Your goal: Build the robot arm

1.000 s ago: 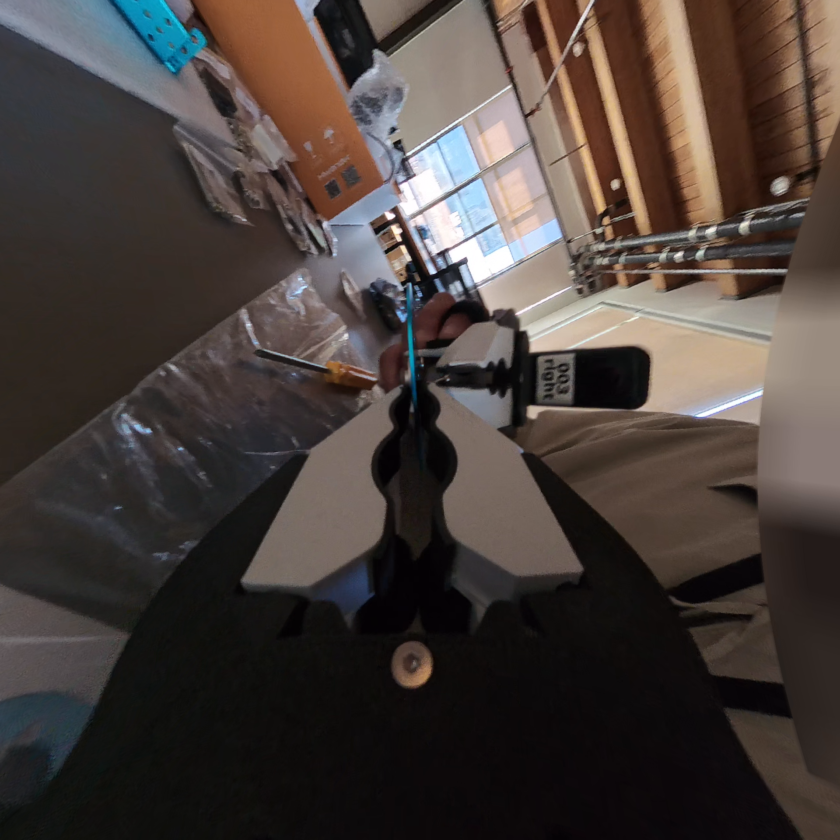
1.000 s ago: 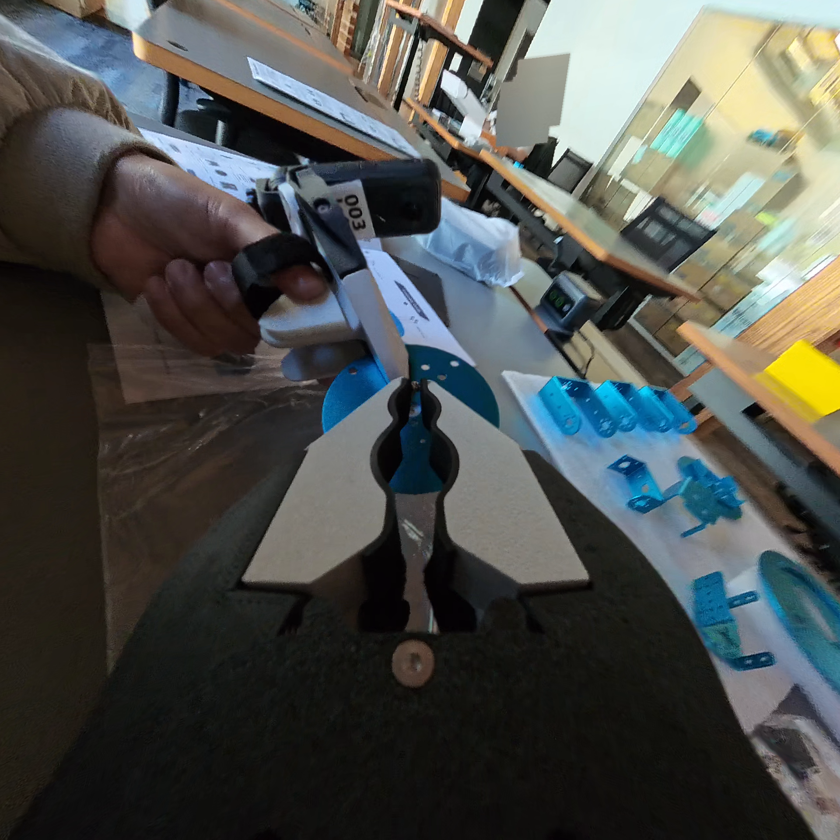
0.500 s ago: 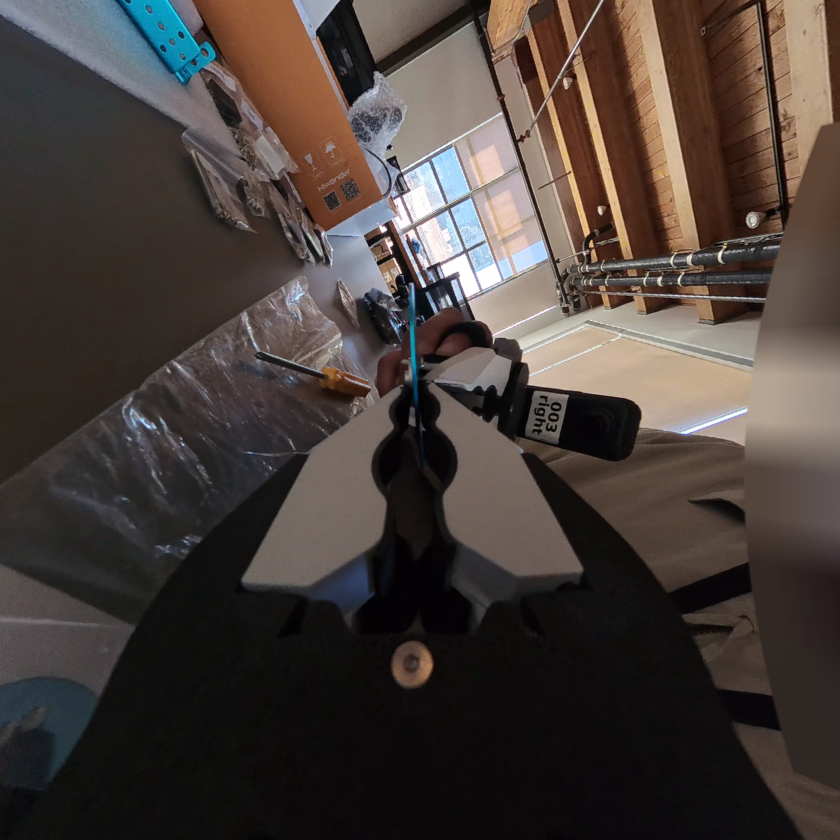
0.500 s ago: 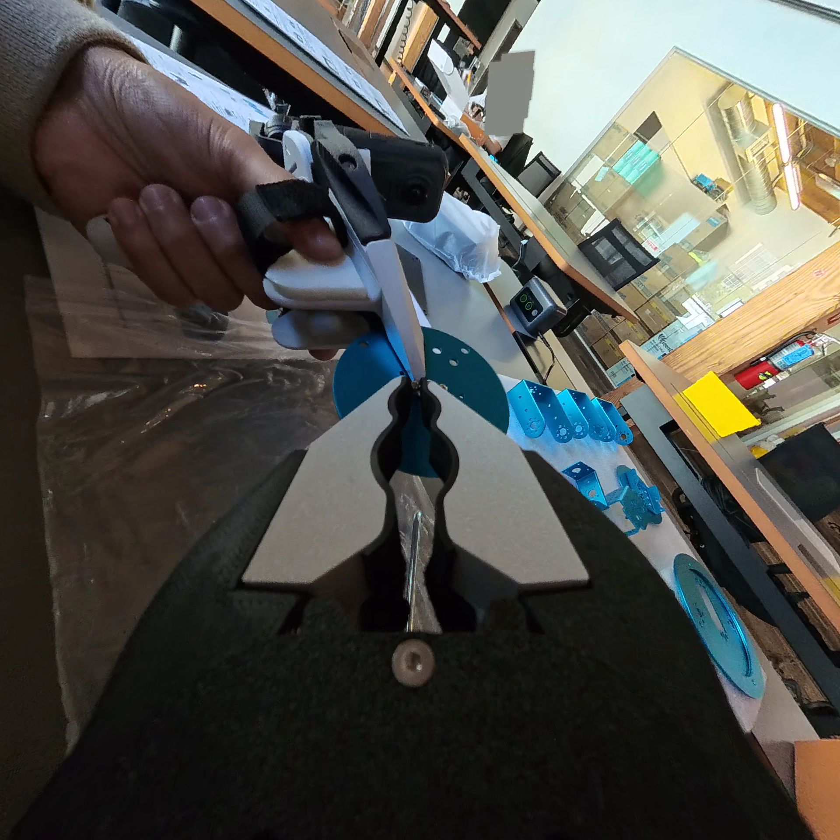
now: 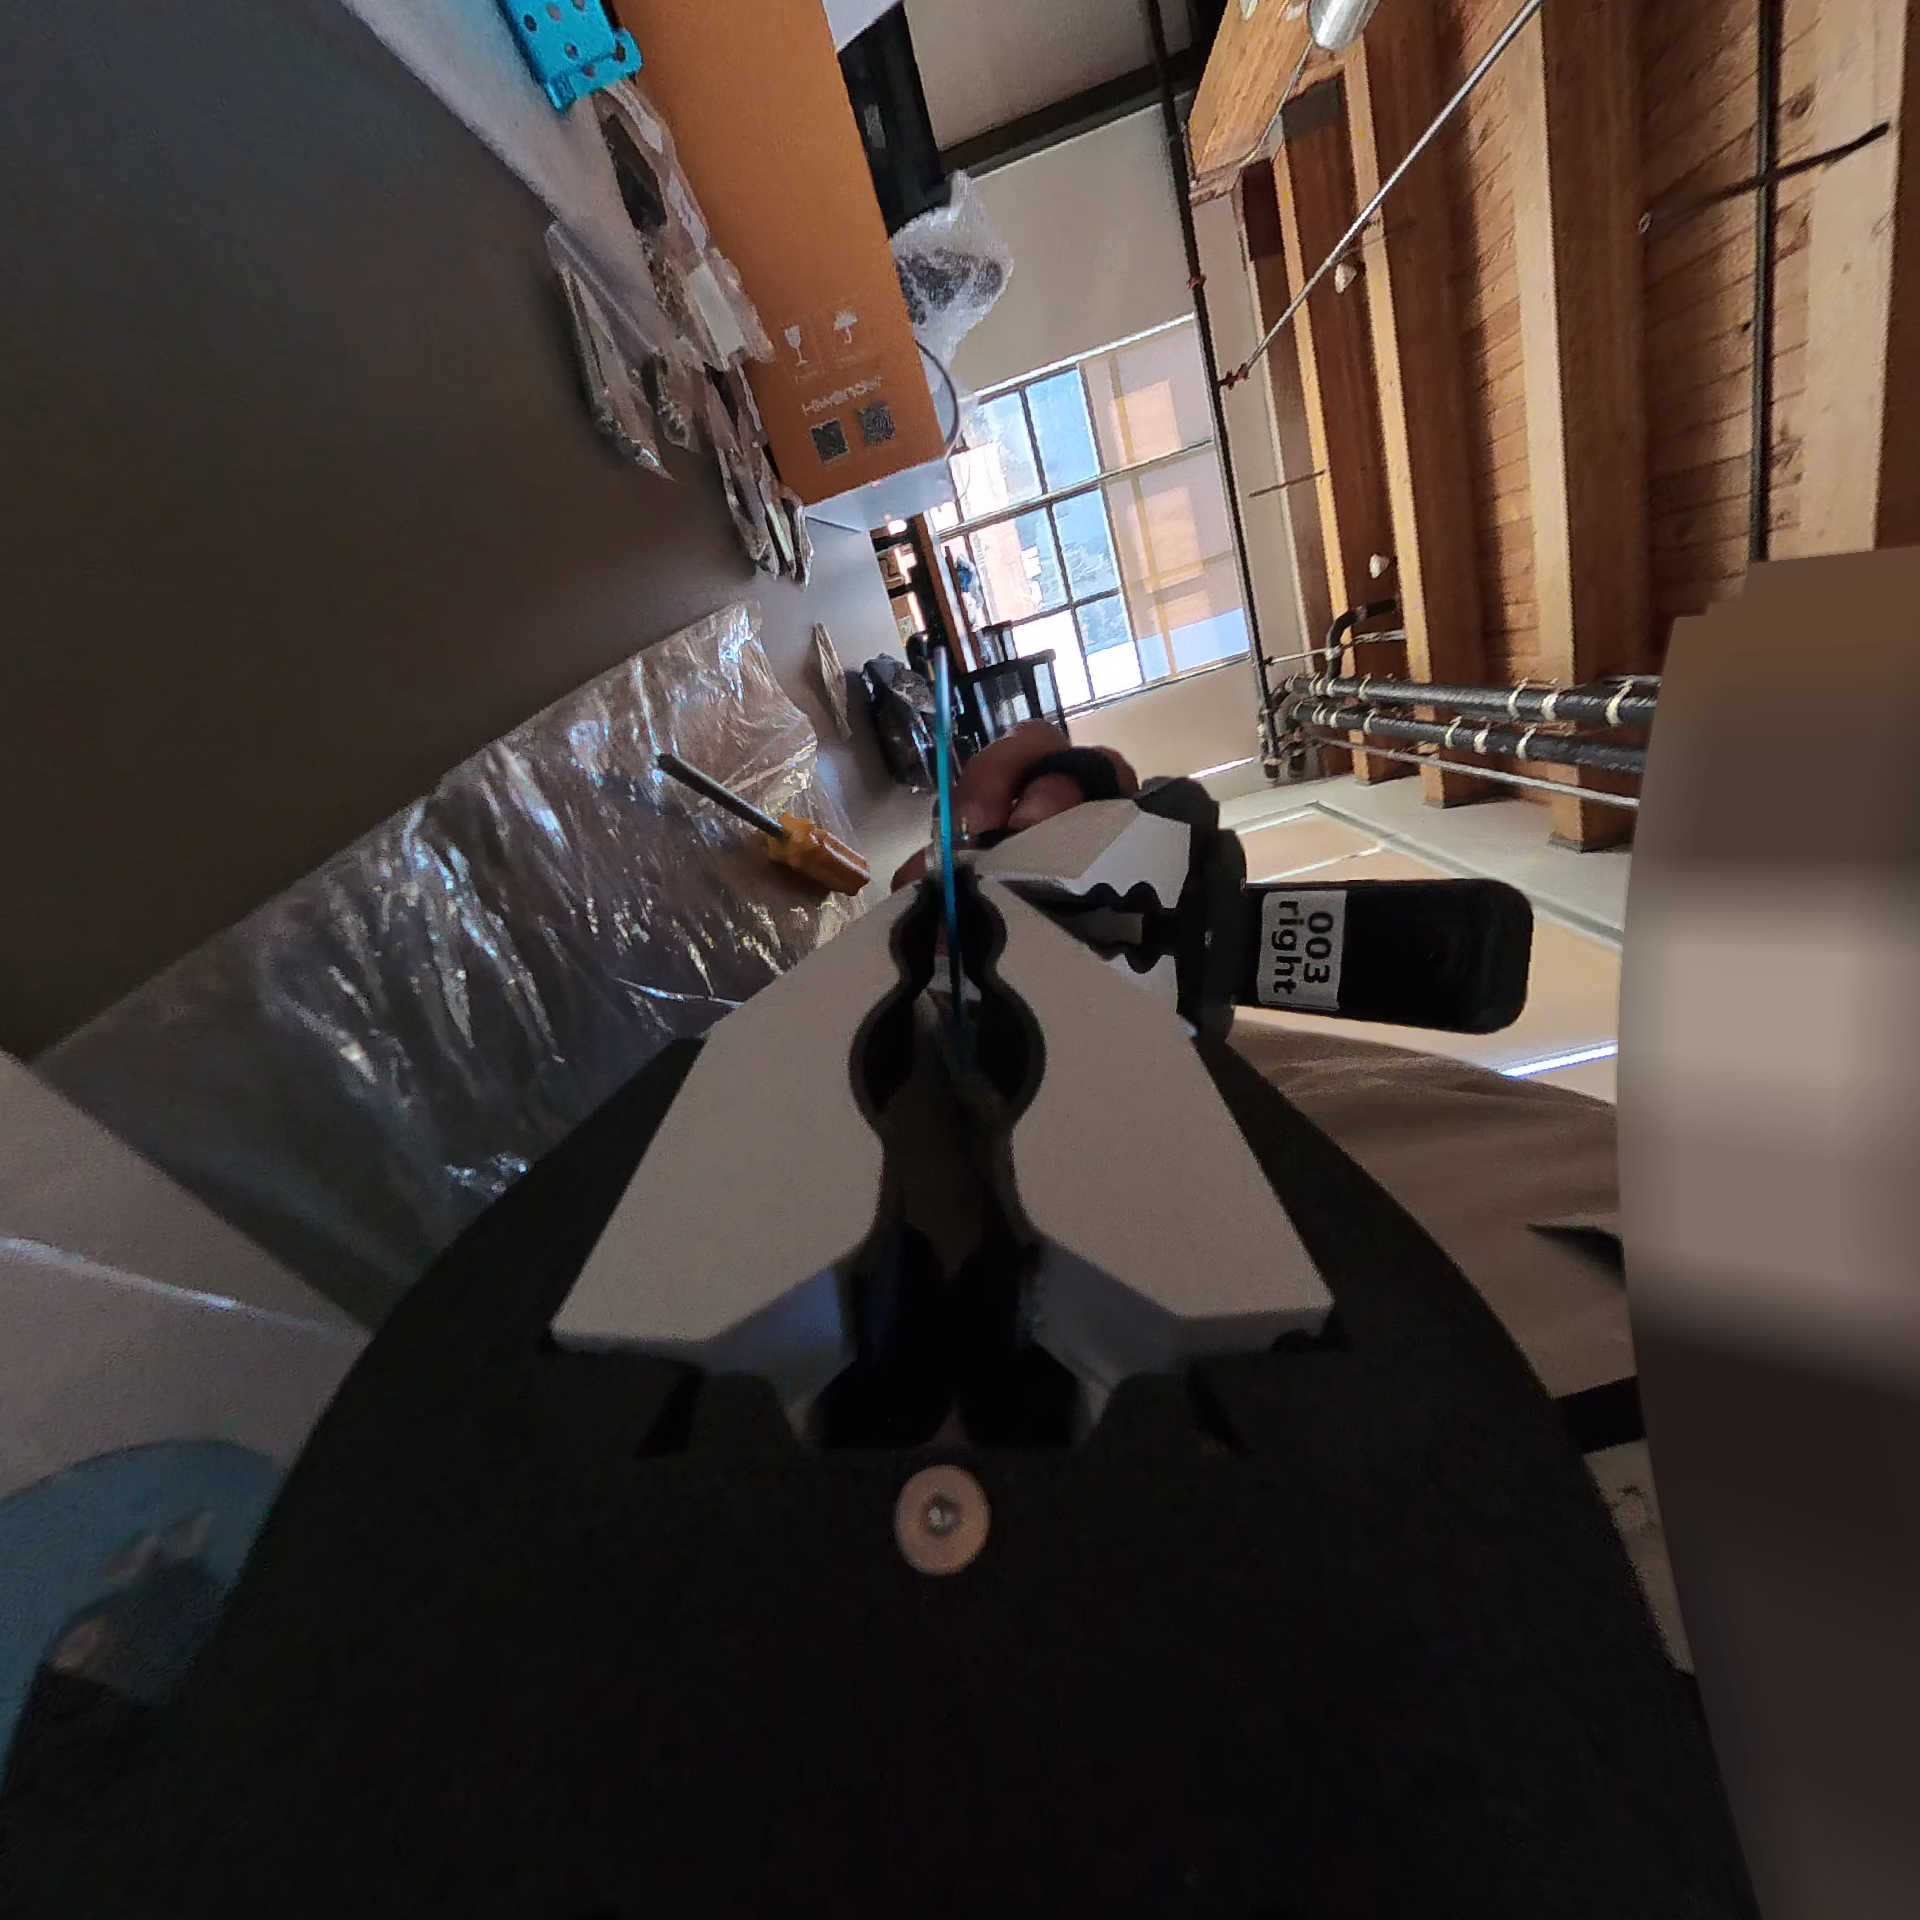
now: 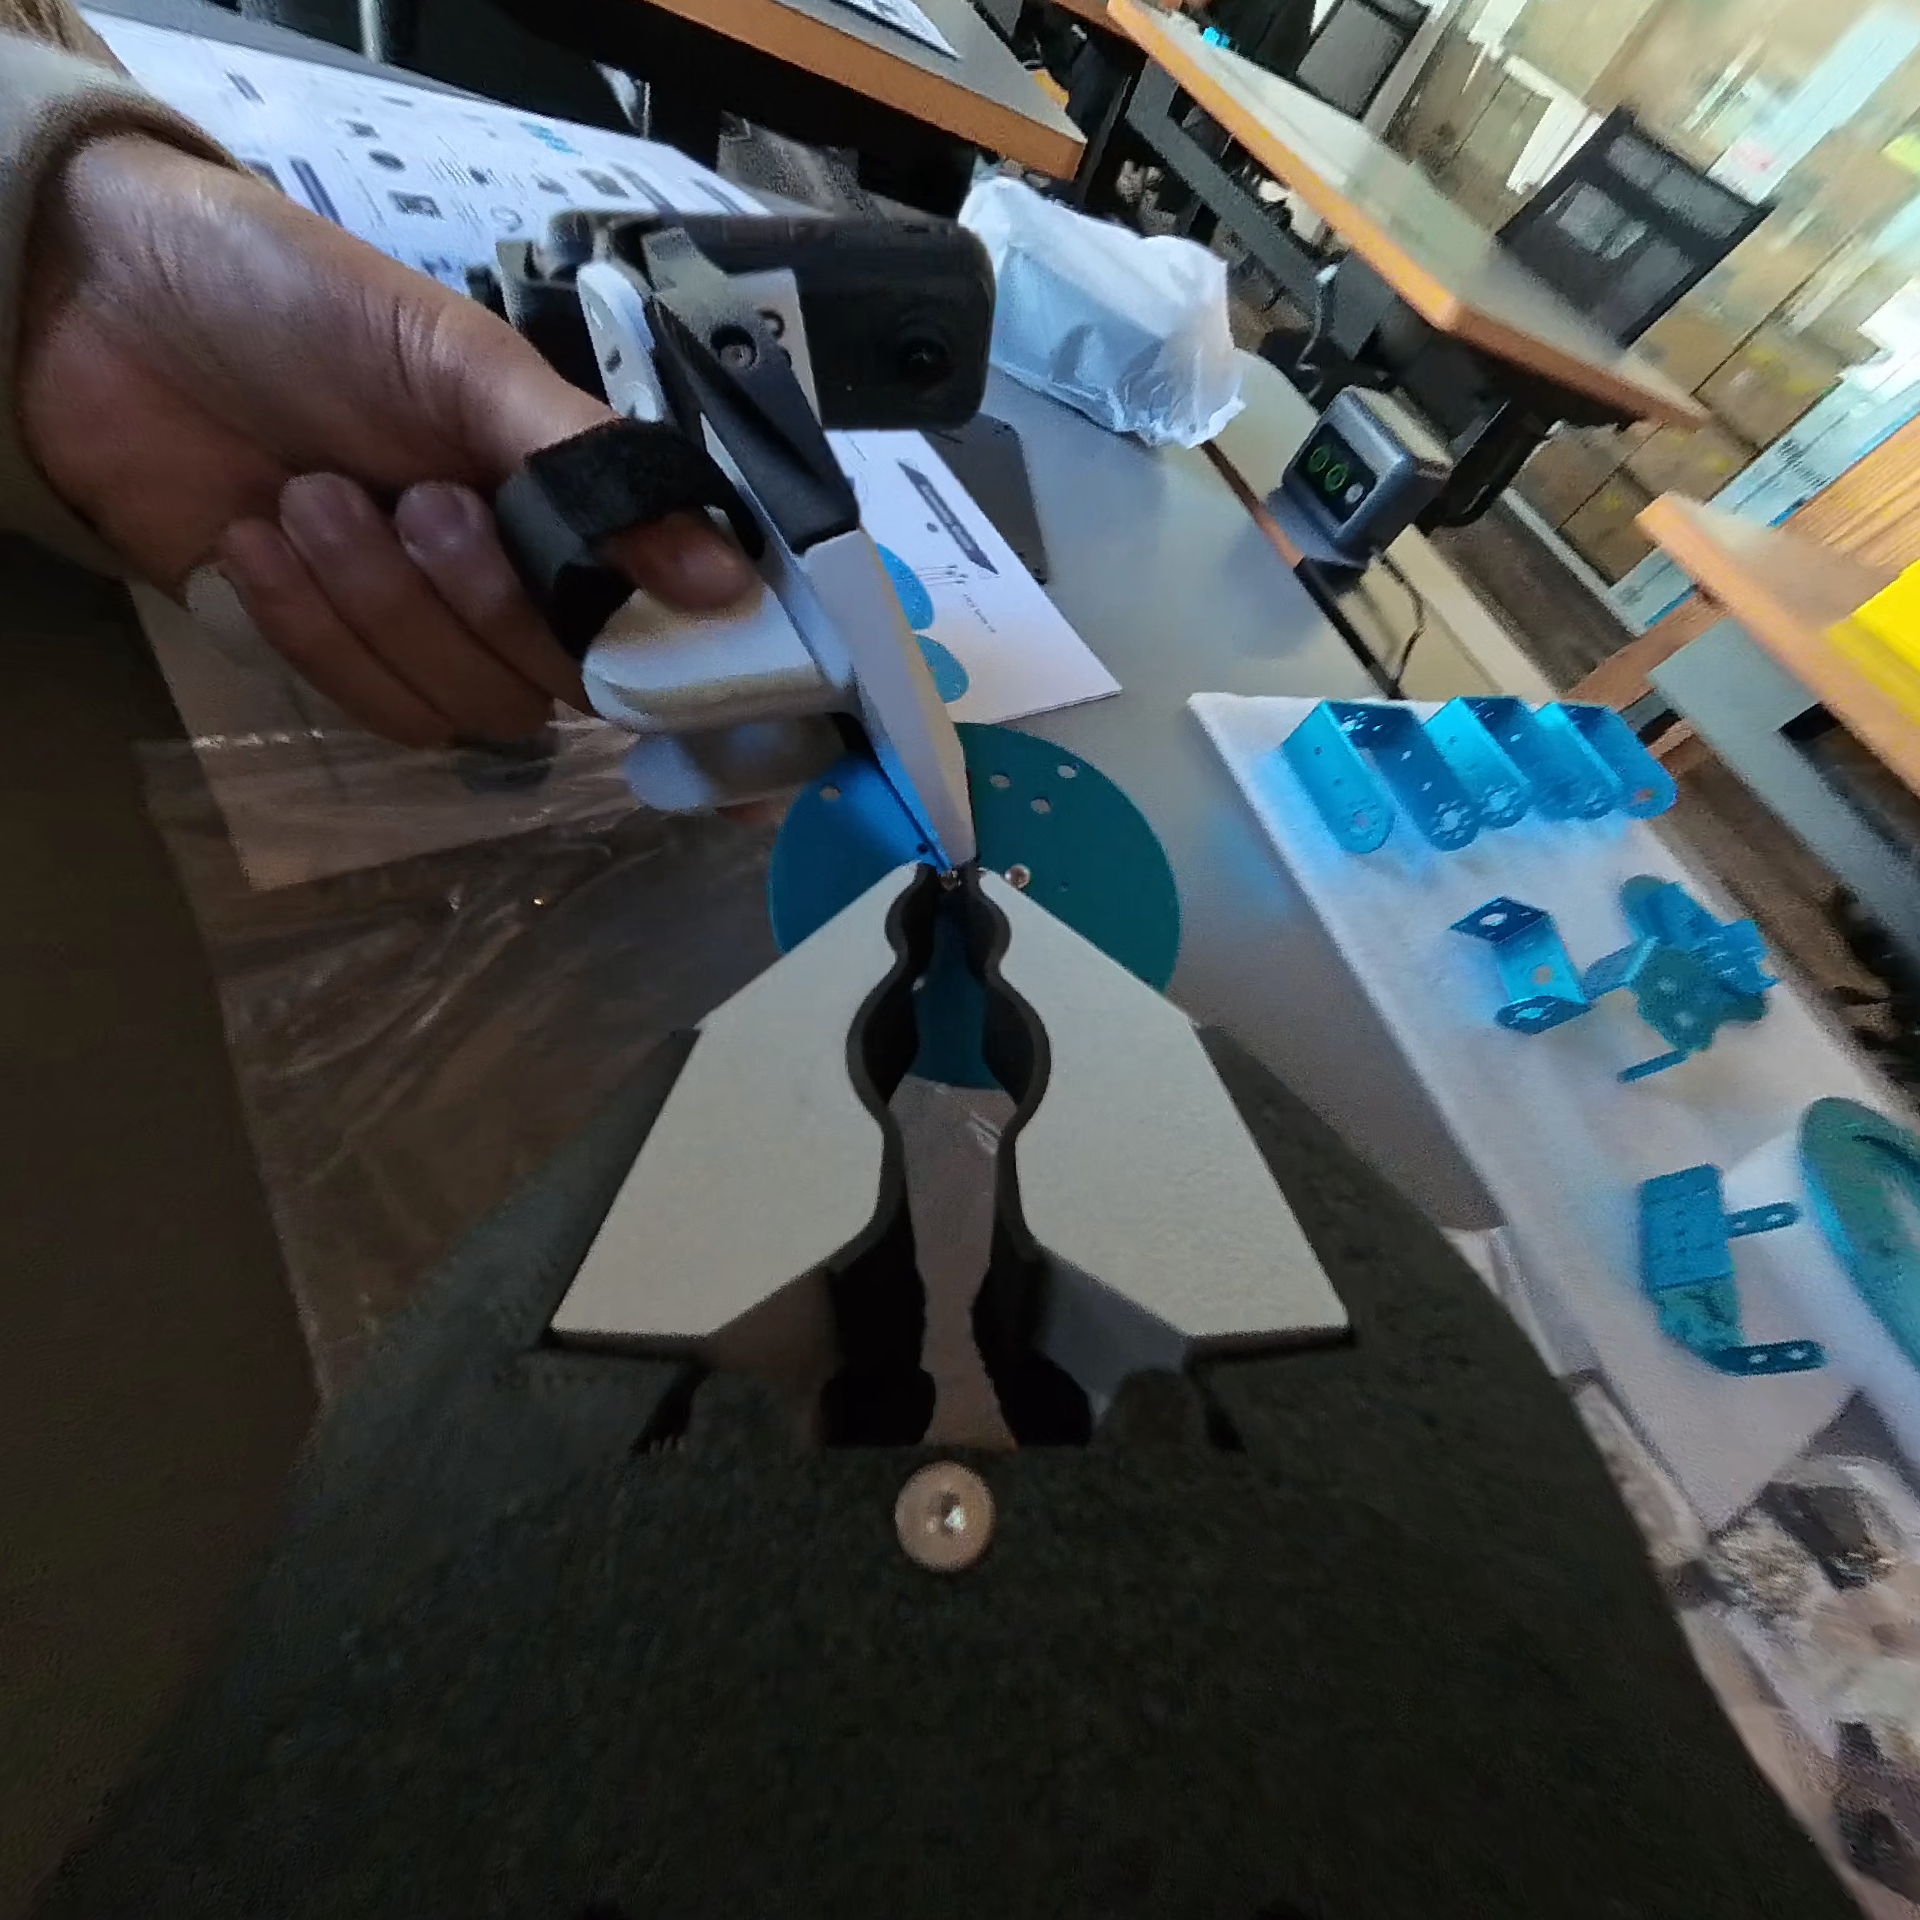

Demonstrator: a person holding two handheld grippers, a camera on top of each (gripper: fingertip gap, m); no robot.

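Pressure from your left gripper (image 5: 940, 899) is pinning a thin blue disc (image 6: 1070, 904) by its rim: the two fingers are closing right down on the metal, with only the plate's thickness between them. In the left wrist view you are seeing that disc edge-on, as a narrow blue line standing up out of the tips. You are holding it in the air above the grey table (image 6: 1174, 582), with its perforated face turning toward the right wrist camera.

Your right gripper (image 6: 951, 883) is meeting the disc at the same spot, its tips pressing together and touching the rim beside the left fingertips. Something small and silvery is glinting at those tips, but I cannot tell whether they are gripping it. A screw head (image 6: 1016, 876) is sitting in a hole just beside them.

Your hand (image 6: 270, 416) is wrapping the left gripper's handle. Under the disc a clear plastic sheet (image 5: 468, 935) is lying with an orange-handled screwdriver (image 5: 810, 847) on it. Blue brackets (image 6: 1475, 769) are lying on a white foam pad (image 6: 1351, 935) well apart, and a printed sheet (image 6: 997, 634) is lying behind the disc.
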